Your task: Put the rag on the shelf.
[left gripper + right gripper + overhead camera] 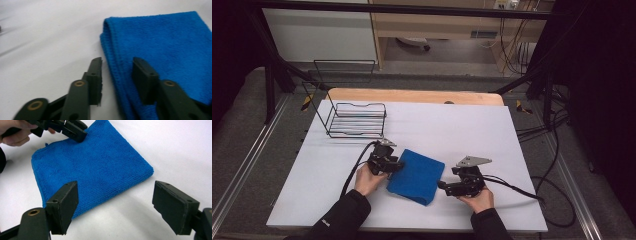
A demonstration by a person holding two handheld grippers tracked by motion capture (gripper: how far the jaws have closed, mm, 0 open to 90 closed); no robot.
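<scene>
A folded blue cloth lies flat on the white worktop, between the two hand-held grippers. The left hand-held gripper has its jaws spread a little, one on each side of the cloth's folded edge, not pinching it. The right hand-held gripper has its jaws spread wide, just beside the cloth's near edge. A black wire basket sits farther off, past the left hand-held gripper.
</scene>
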